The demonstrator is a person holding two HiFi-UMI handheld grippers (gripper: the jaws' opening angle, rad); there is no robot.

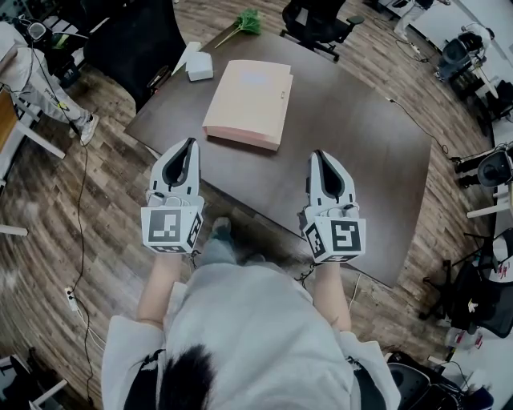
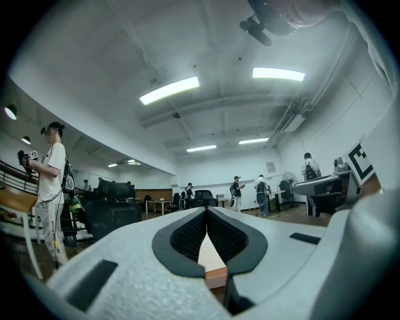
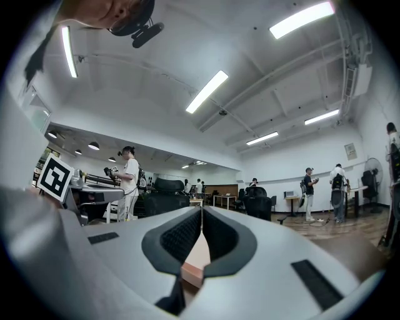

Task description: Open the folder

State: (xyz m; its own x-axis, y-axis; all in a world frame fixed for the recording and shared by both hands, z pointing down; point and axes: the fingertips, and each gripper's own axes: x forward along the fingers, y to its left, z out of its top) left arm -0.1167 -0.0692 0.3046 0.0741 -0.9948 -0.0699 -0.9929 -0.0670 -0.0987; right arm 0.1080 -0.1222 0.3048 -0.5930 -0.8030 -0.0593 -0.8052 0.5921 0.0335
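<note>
A pale pink folder (image 1: 248, 102) lies closed and flat on the dark brown table (image 1: 361, 160), toward its far side. My left gripper (image 1: 191, 142) hovers over the table's near left edge, a short way in front of the folder's near corner, with its jaws shut and nothing between them. My right gripper (image 1: 318, 153) is level with it to the right, over the table, also shut and empty. In the left gripper view the jaw tips (image 2: 206, 211) meet and a strip of the folder (image 2: 212, 262) shows below them. The right gripper view shows its tips (image 3: 202, 209) touching above the folder's edge (image 3: 195, 265).
A small white box (image 1: 199, 66) and a green bunch (image 1: 250, 22) sit at the table's far left corner. Black office chairs (image 1: 319, 22) stand beyond the table. People (image 3: 129, 181) stand around the room, with desks and cables on the wooden floor.
</note>
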